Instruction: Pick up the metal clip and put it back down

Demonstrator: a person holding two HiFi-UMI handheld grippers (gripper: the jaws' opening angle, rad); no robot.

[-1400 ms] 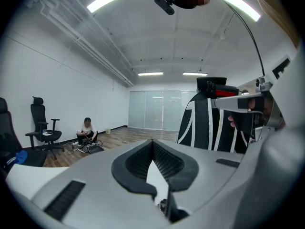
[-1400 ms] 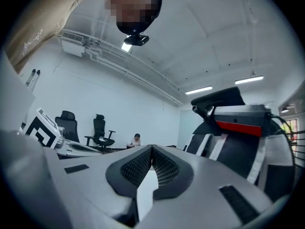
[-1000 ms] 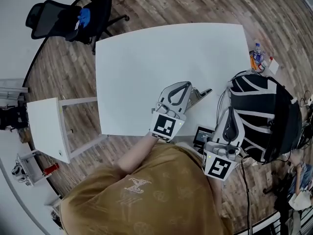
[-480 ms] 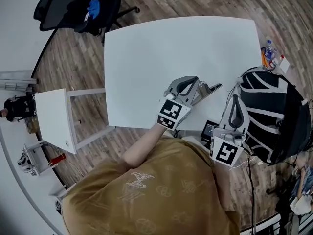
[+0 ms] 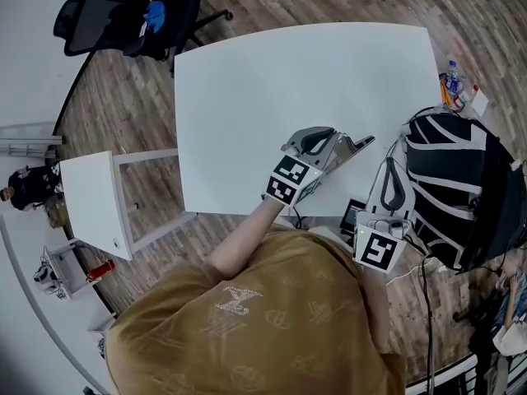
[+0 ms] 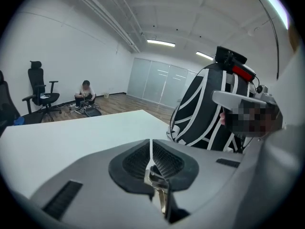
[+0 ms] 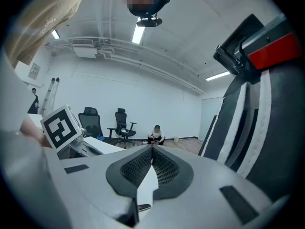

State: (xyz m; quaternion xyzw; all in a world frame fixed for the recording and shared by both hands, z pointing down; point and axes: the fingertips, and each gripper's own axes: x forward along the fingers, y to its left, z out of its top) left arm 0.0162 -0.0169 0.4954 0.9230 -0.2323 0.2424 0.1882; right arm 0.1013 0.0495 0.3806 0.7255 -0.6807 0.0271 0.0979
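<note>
My left gripper (image 5: pixel 367 142) hovers over the near right part of the white table (image 5: pixel 272 97), pointing right and somewhat down. In the left gripper view its jaws (image 6: pixel 151 143) are shut, and the metal clip (image 6: pixel 157 184) shows as a thin shiny piece pinched just behind the pads. From the head view I cannot make the clip out. My right gripper (image 5: pixel 390 164) is off the table's near right corner, beside a bag. Its jaws (image 7: pixel 152 150) are shut with nothing between them.
A large black-and-white striped bag (image 5: pixel 461 188) stands right of the table, close to both grippers. A small dark device (image 5: pixel 356 216) lies at the table's near edge. A bottle (image 5: pixel 453 76) is at the far right, an office chair (image 5: pixel 123 19) far left, a white side table (image 5: pixel 90 200) at left.
Both grippers have sunk a little toward the table. The left one has rolled and tipped further down, still shut on the clip.
</note>
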